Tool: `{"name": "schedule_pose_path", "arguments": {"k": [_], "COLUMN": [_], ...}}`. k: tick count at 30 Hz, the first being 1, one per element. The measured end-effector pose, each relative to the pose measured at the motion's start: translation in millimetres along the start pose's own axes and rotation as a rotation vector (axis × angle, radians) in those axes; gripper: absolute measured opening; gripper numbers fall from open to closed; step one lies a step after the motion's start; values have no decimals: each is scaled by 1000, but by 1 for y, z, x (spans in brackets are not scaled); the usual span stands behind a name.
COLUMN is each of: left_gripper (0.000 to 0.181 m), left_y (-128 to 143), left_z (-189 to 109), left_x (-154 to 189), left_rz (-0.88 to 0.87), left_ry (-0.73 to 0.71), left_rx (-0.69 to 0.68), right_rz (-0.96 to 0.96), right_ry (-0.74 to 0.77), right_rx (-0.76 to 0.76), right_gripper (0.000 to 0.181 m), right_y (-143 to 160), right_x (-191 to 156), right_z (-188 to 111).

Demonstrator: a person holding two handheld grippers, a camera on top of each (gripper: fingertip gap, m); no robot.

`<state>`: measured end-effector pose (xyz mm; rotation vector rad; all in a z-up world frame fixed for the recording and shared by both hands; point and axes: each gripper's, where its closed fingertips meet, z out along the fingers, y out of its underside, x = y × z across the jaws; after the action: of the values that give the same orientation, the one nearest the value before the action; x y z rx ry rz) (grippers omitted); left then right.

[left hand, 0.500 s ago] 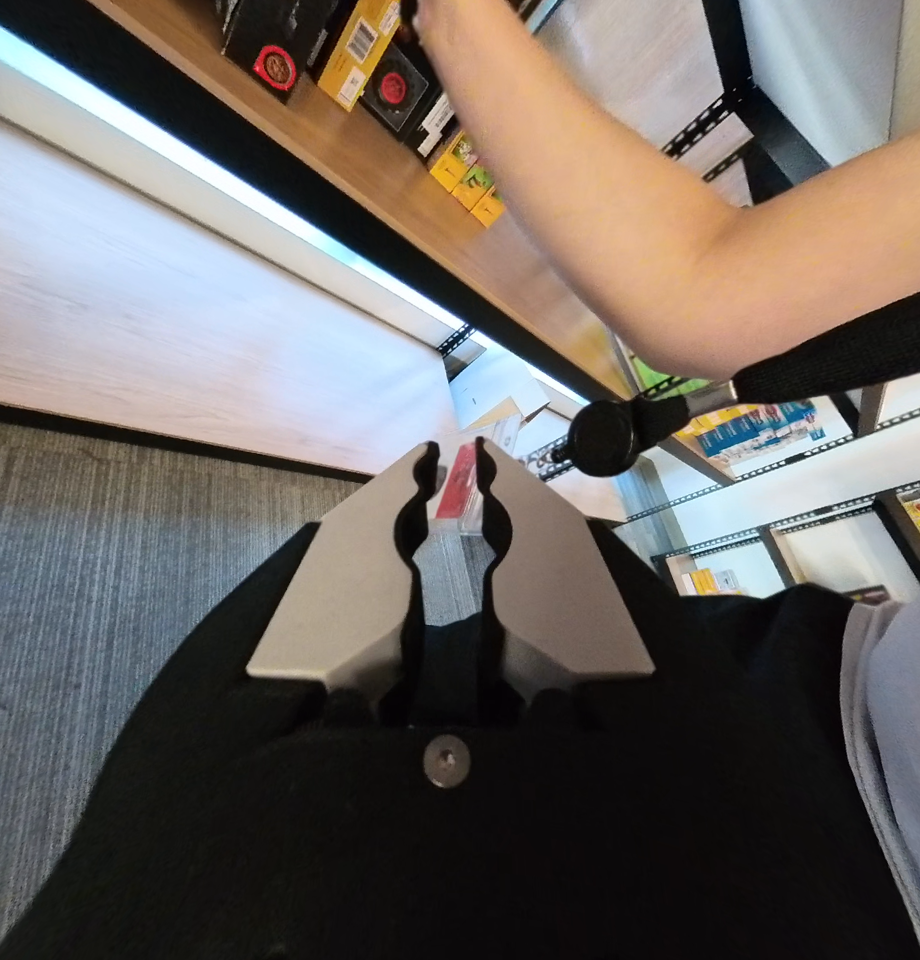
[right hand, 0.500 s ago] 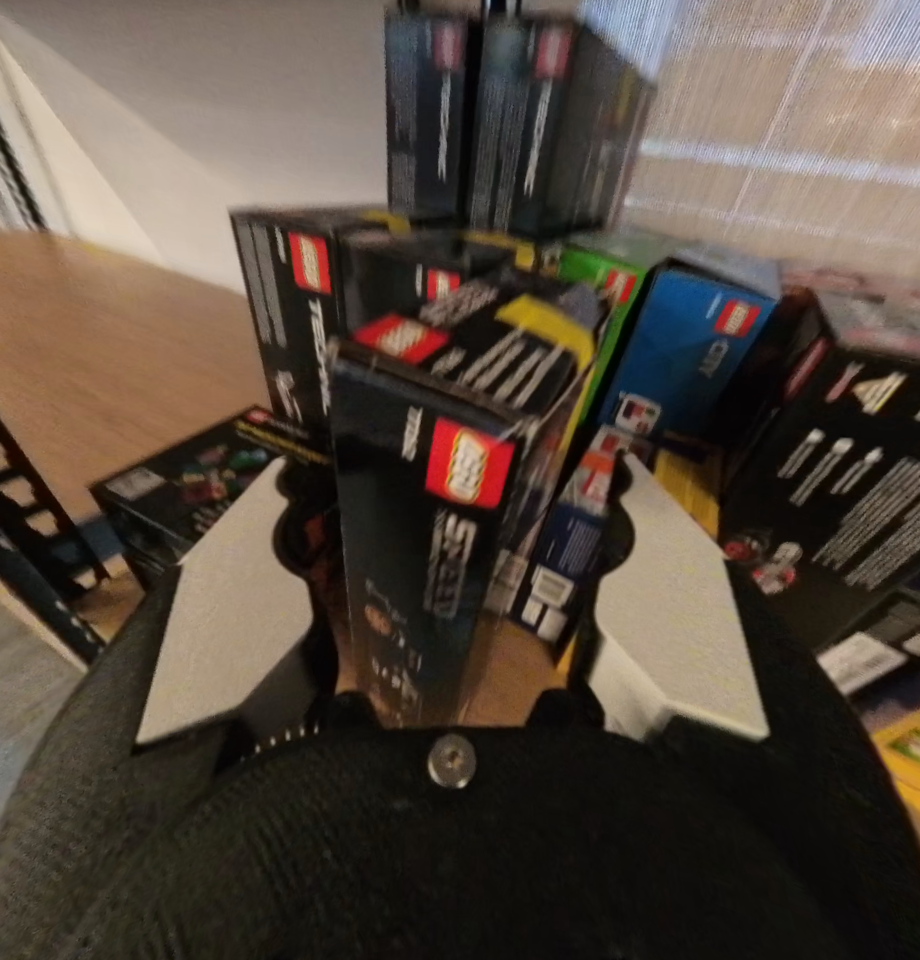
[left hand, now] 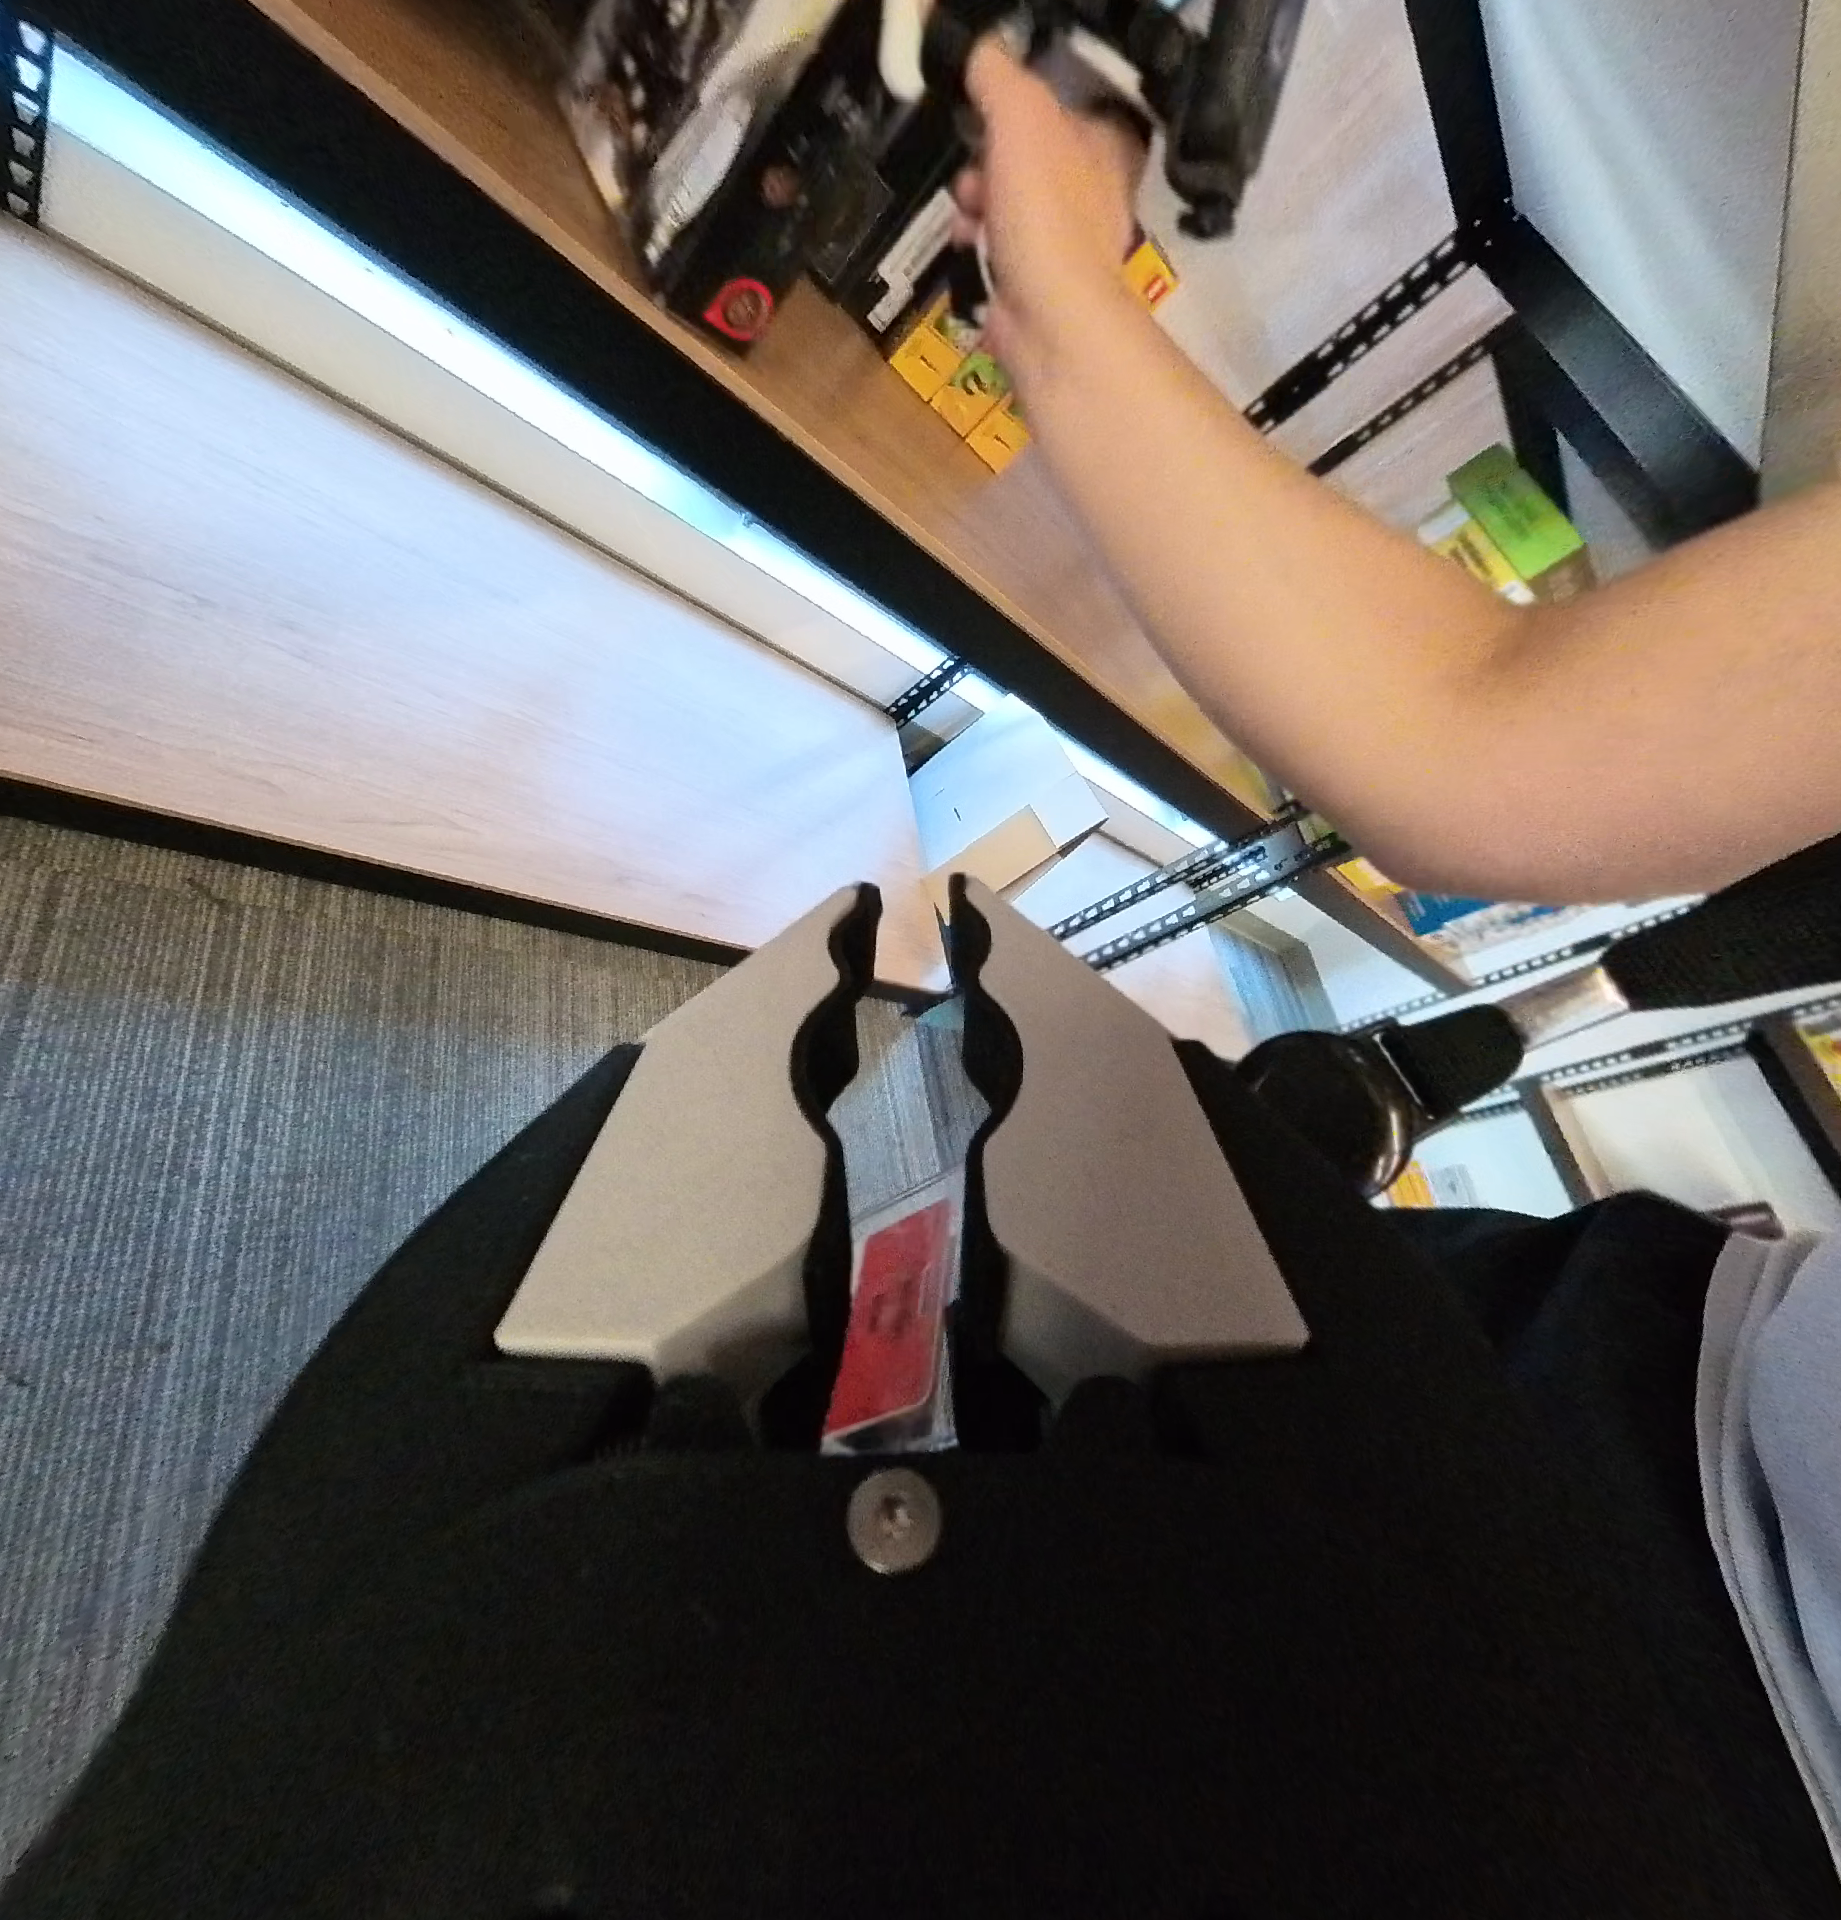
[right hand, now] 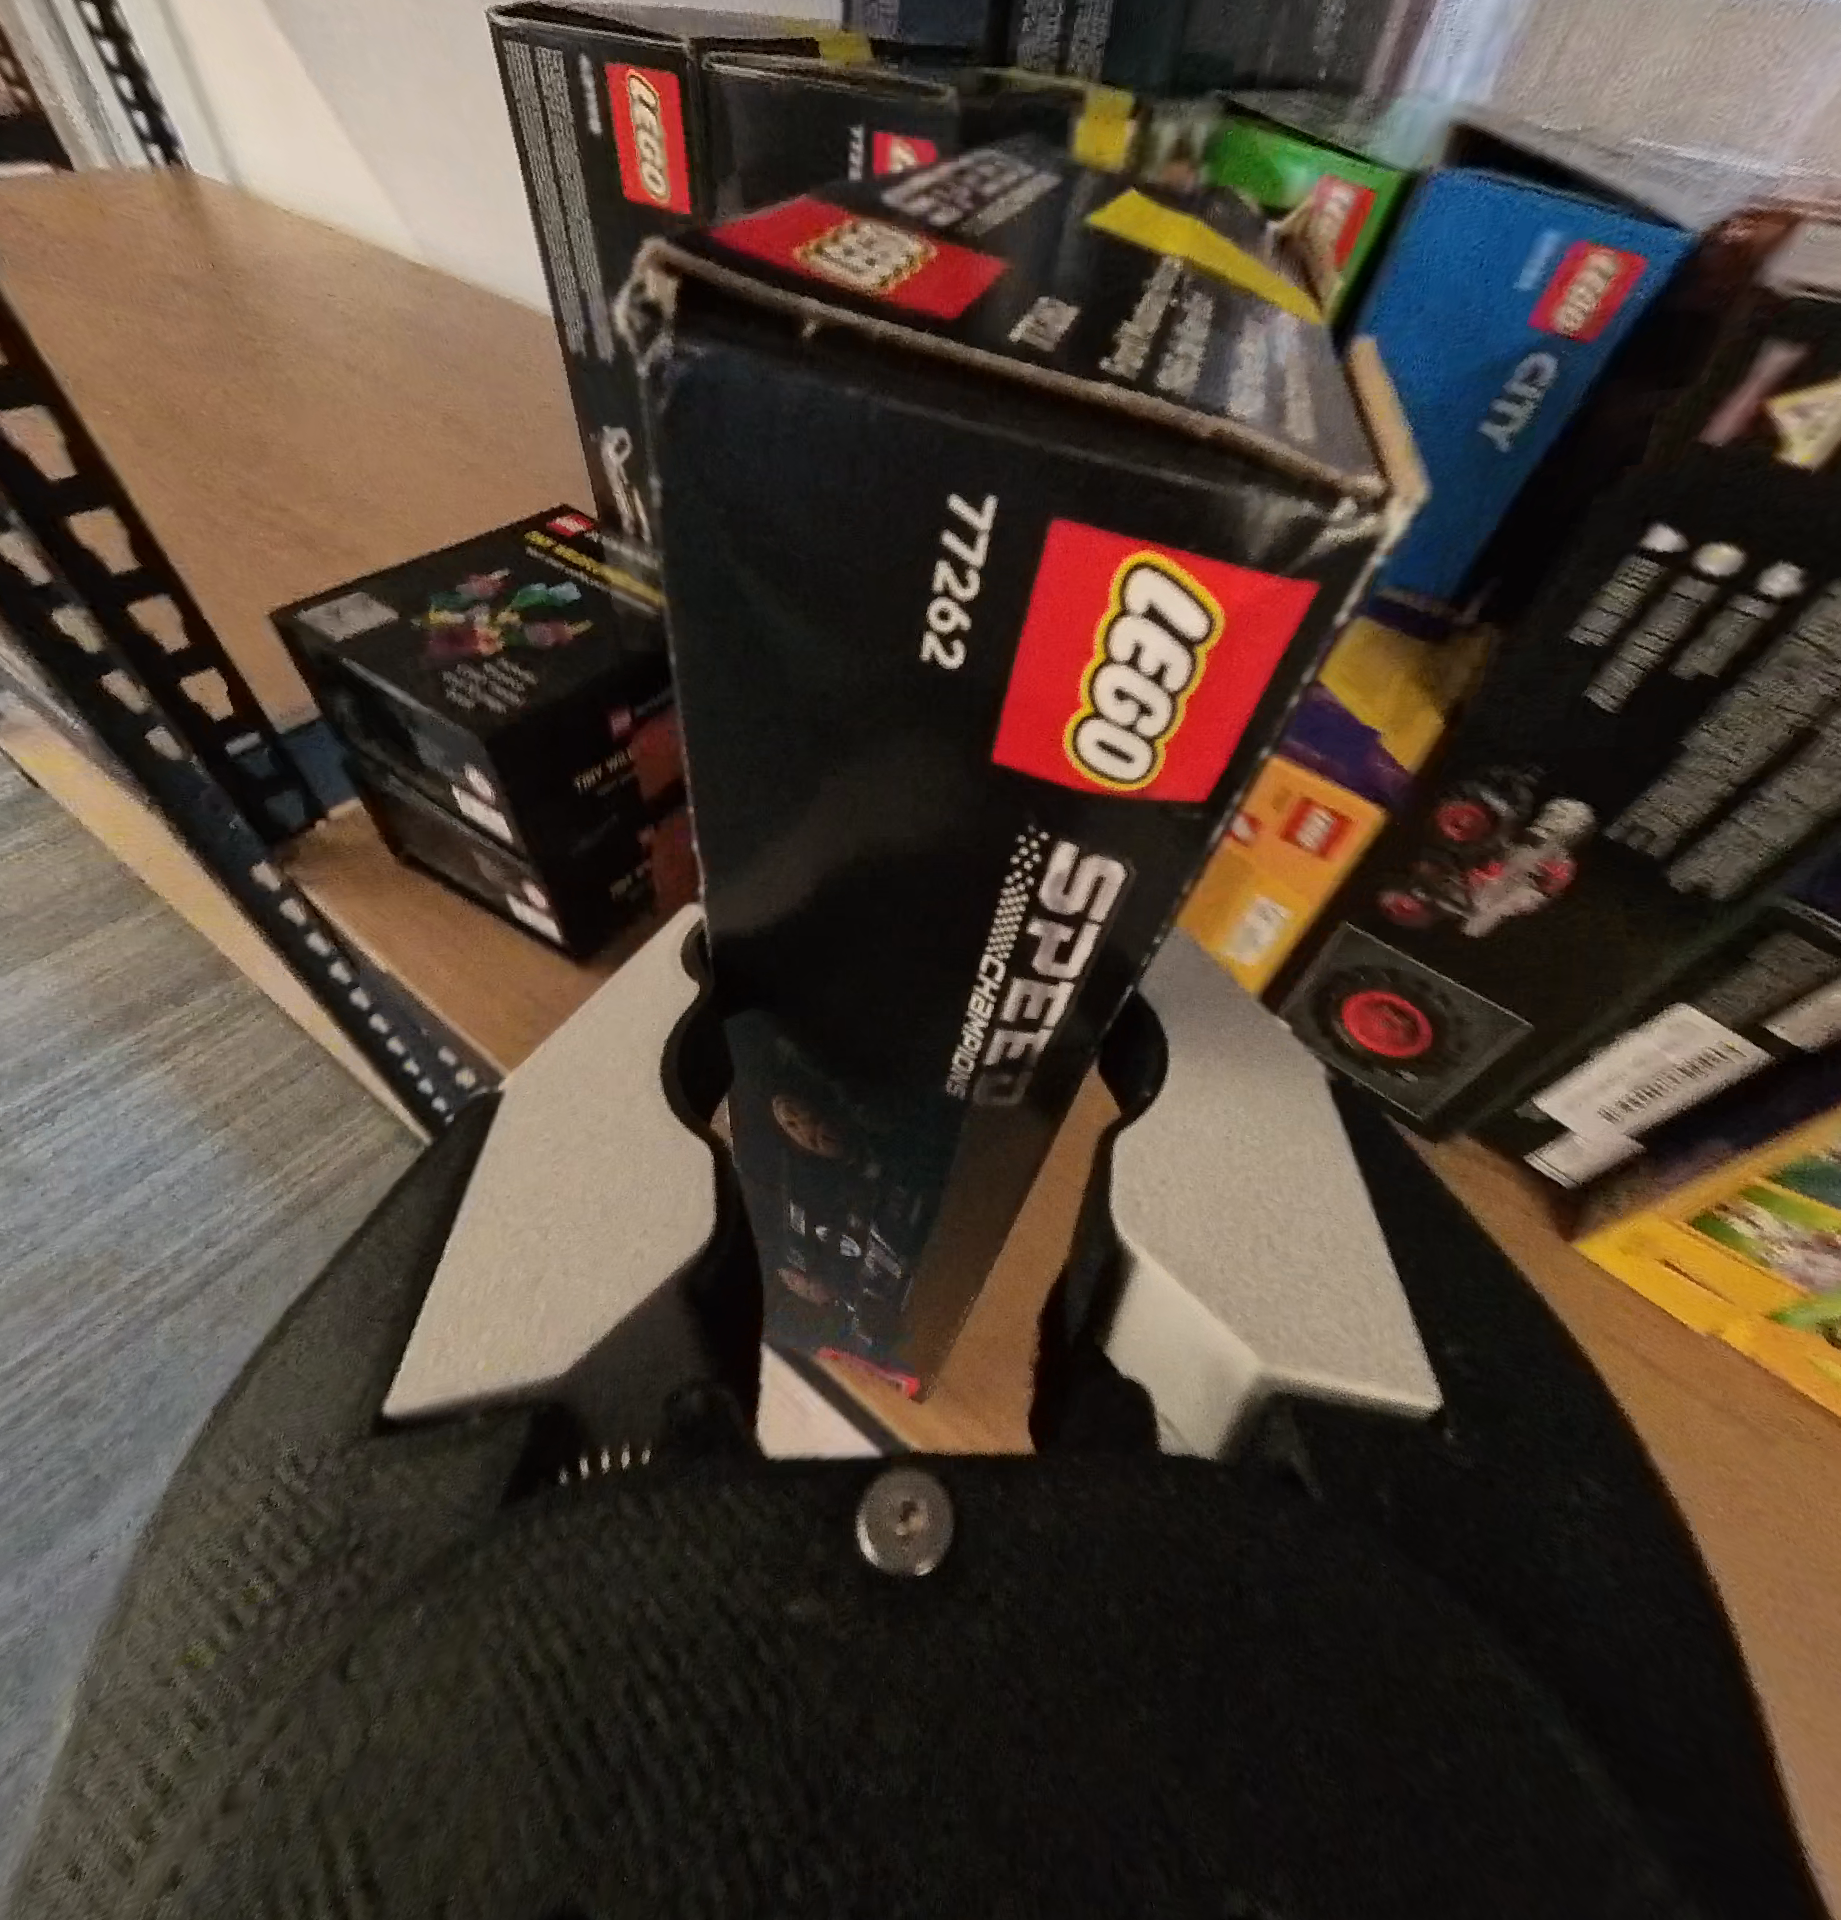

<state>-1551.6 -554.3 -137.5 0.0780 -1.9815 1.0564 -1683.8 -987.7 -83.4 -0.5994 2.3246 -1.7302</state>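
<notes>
L hand-held gripper: hangs low over grey carpet, well below the shelf edge. Jaws nearly together, slim gap, nothing clamped; a red card shows thru the gap, looks to lie behind, not gripped. Person's forearm crosses above, reaching to the shelf.

R hand-held gripper: clamped on a tall black box, pads on its two narrow sides at the lower part. Box's long axis runs straight out from the gripper, upright-ish, top tilted slightly fwd; torn flap at the top end. R is the nearer one by far, L well apart.

Room: bare wooden shelf open to the L past the small black box. R side packed: blue box, yellow boxes, big black boxes near. Black slotted upright bounds the L edge.
</notes>
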Motion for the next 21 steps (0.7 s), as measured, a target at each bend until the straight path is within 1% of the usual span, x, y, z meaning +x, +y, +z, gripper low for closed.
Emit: {"name": "schedule_pose_path", "arguments": {"k": [3,6,10,13,15,16,18,19,21], "left_gripper": [12,11,11,12,12,12,12,12,12], "left_y": [0,-2,-4,-2,3,5,12,15,25], "left_z": [3,13,39,69,93,106,131,143,167], "left_x": [2,7,21,37,50,57,71,79,93], "left_rz": [14,29,52,74,88,95,107,110,106], "left_ry": [9,31,74,121,153,168,192,201,213], "left_rx": [-26,-57,-103,-149,-186,-202,-229,-242,-266], "right_rz": [-16,-29,-9,60,98,105,124,140,177], "right_ry": [19,84,235,367,425,441,456,455,437], "right_rx": [-24,-59,-103,-115,-118,-117,-107,-95,-54], "right_gripper": [70,70,70,70,69,69,70,70,69], "right_y": [16,37,70,94,106,111,117,118,117], "right_x": [35,90,181,257,309,335,386,411,458], "right_z": [-42,-86,-155,-206,-230,-236,-237,-232,-212]}}
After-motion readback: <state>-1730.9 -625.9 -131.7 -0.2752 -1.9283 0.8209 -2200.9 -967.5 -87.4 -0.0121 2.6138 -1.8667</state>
